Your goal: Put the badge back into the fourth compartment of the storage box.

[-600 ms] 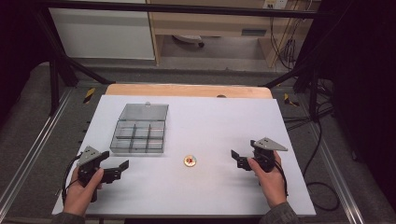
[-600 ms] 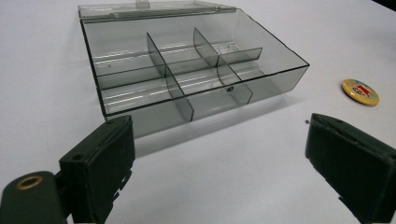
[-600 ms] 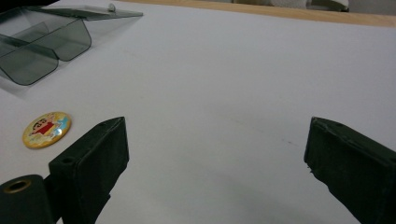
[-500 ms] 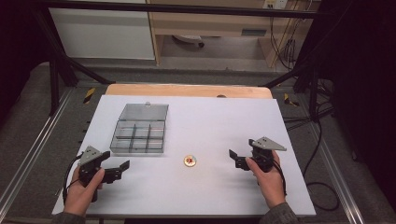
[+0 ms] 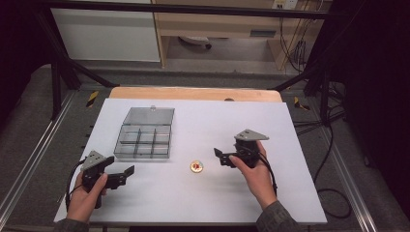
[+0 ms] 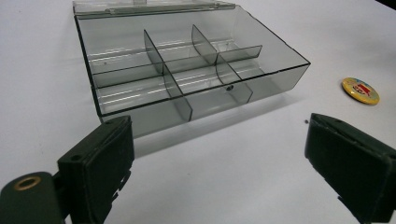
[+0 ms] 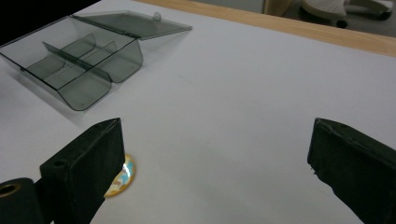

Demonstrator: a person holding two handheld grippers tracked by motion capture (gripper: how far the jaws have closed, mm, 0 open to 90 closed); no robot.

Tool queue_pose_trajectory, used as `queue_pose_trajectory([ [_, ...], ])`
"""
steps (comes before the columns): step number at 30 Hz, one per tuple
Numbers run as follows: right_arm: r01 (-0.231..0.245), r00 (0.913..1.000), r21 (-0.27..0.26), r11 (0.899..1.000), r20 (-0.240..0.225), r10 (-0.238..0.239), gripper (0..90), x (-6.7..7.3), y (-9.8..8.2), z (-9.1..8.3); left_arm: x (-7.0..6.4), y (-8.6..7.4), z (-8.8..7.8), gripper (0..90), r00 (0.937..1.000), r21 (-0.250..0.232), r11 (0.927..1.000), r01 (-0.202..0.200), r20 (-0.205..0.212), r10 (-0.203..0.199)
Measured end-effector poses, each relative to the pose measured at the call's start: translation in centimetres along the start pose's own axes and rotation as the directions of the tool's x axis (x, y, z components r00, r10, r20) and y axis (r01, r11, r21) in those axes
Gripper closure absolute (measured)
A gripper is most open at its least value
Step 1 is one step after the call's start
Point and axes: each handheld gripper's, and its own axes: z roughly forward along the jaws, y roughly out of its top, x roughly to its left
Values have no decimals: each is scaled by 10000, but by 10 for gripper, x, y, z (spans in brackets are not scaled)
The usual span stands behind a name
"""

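round yellow badge [image 5: 196, 166] lies flat on smooth white table [image 5: 193, 203], both grippers' jaws released.

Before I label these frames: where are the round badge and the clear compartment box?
round badge [image 5: 196, 166]: high view, its face.
clear compartment box [image 6: 164, 74]: left gripper view, a middle divider.

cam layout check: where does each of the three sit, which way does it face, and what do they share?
High view: above the person's side, facing forward and down on the table; shows both hands, left gripper, right gripper.
Left gripper view: rides the left gripper, facing the open box; own open jaws show.
Right gripper view: rides the right gripper, low over the table; own open jaws show.
Shared: the box and the badge.
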Motion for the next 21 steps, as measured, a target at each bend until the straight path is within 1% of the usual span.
queue_pose_trajectory([
  [2, 243, 9996, 131, 9996, -131, -242, 48, 8, 2, 9, 0, -1, 1, 84, 10000, 45, 10000, -21, 53, 21],
  [4, 295, 9991, 240, 9993, -309, -288, 44, 16, 2, 16, 1, -3, 1, 84, 9998, 268, 9995, -190, 27, 189],
  [5, 233, 9989, 293, 9993, -402, -221, 43, 20, 2, 19, 2, -4, 1, 85, 9997, 360, 9991, -245, -17, 246],
  [6, 214, 9985, 325, 9992, -516, -197, 42, 23, 1, 23, 2, -6, 0, 87, 9997, 379, 9990, -244, -23, 245],
  [7, 214, 9985, 325, 9992, -516, -197, 42, 23, 1, 23, 2, -6, 0, 87, 9997, 379, 9990, -244, -23, 245],
  [8, 272, 9975, 457, 9986, -666, -241, 42, 29, -2, 30, 2, -6, -1, 87, 9997, 419, 9988, -242, -19, 243],
  [10, 291, 9964, 615, 9977, -815, -240, 43, 34, -5, 36, 1, -4, -2, 87, 9997, 306, 9992, -238, -25, 239],
  [12, 333, 9960, 845, 9959, -856, -260, 43, 38, -10, 41, 0, -3, -2, 85, 9997, 266, 9994, -229, -36, 230],
  [13, 333, 9960, 845, 9959, -856, -260, 43, 38, -10, 41, 0, -3, -2, 85, 9997, 245, 9994, -226, -49, 227],
  [14, 277, 9959, 971, 9949, -882, -191, 42, 40, -13, 43, -1, -2, -1, 85, 9996, 252, 9993, -277, -74, 279],
  [15, 294, 9964, 1262, 9916, -829, -190, 43, 44, -17, 47, -1, -2, 0, 84, 9995, 289, 9992, -292, -62, 294],
  [18, 415, 9961, 1562, 9868, -834, -287, 48, 48, -23, 51, 0, -2, 1, 86, 9993, 388, 9986, -356, -53, 358],
  [21, 585, 9953, 1933, 9794, -876, -421, 55, 54, -28, 55, 0, -3, 0, 86, 9995, 348, 9989, -323, -30, 324],
])
